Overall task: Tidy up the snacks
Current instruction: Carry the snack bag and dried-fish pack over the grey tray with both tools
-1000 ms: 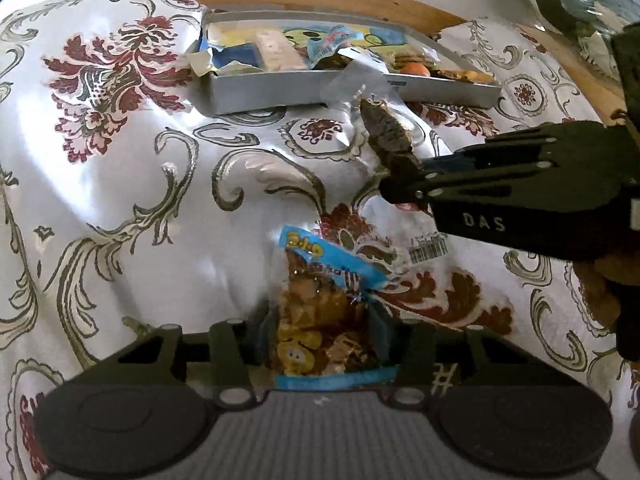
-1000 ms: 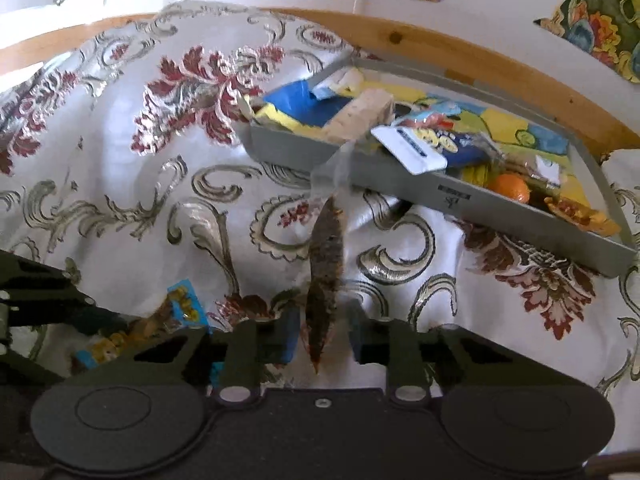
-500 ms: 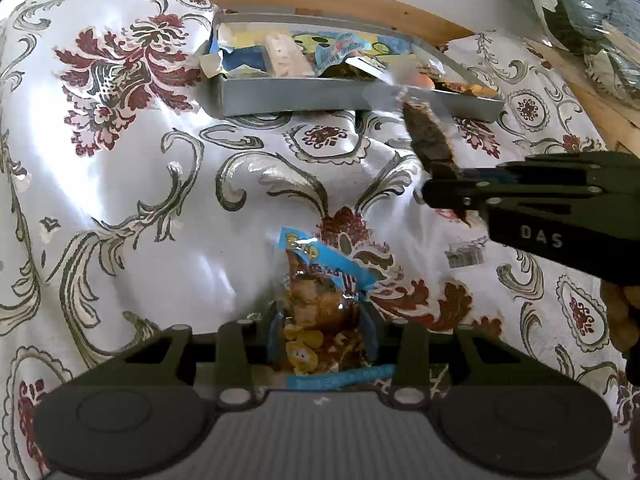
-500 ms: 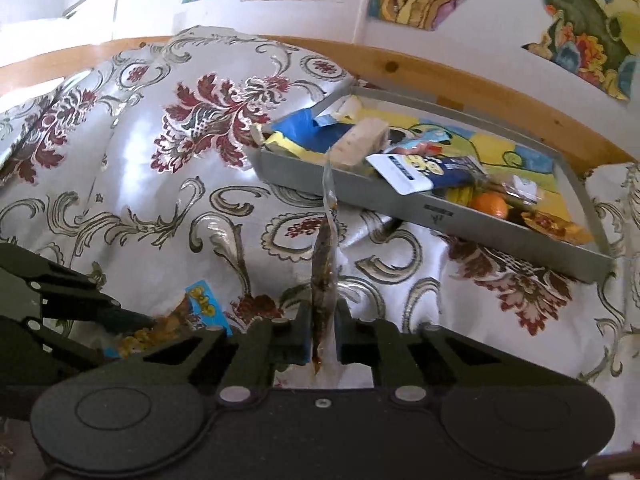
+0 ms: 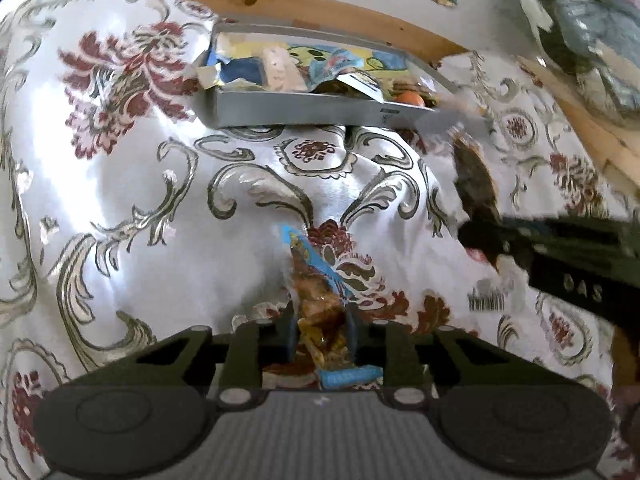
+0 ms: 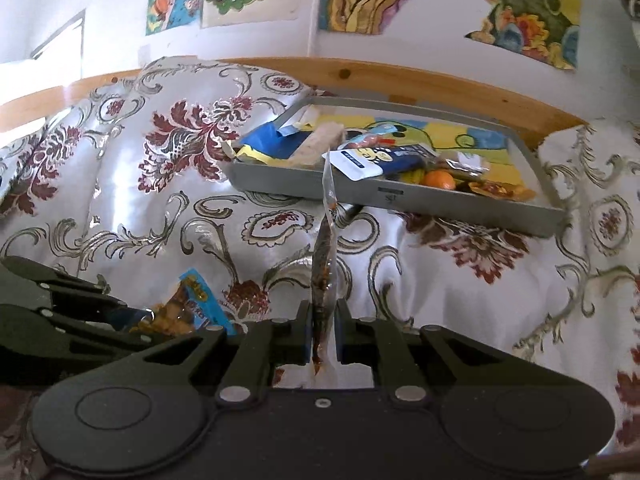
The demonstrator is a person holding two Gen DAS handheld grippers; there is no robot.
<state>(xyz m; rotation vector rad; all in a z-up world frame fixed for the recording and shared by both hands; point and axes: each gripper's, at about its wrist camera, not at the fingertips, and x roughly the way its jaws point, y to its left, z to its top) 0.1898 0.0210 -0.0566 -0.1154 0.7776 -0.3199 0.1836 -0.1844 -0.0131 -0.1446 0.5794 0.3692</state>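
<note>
Daylight scene, bright overall. Sheen and blown-out white patches on the satin floral cloth [image 5: 120, 208], strongest at left centre in the left wrist view and on the upper left folds [image 6: 116, 176] in the right wrist view; pale glare also on the wall at far left. Soft shadow under the near wall of the grey tray [image 6: 400, 196], and darker creases between cloth folds. Fisheye distortion in both views: wooden rail [image 6: 400, 76] bows, corners vignette to black. Motion blur in the left wrist view over the dark snack packet [image 5: 476, 184] and the right gripper [image 5: 488, 240]; the right wrist view is sharper, with near gripper bodies dark and low in detail.
</note>
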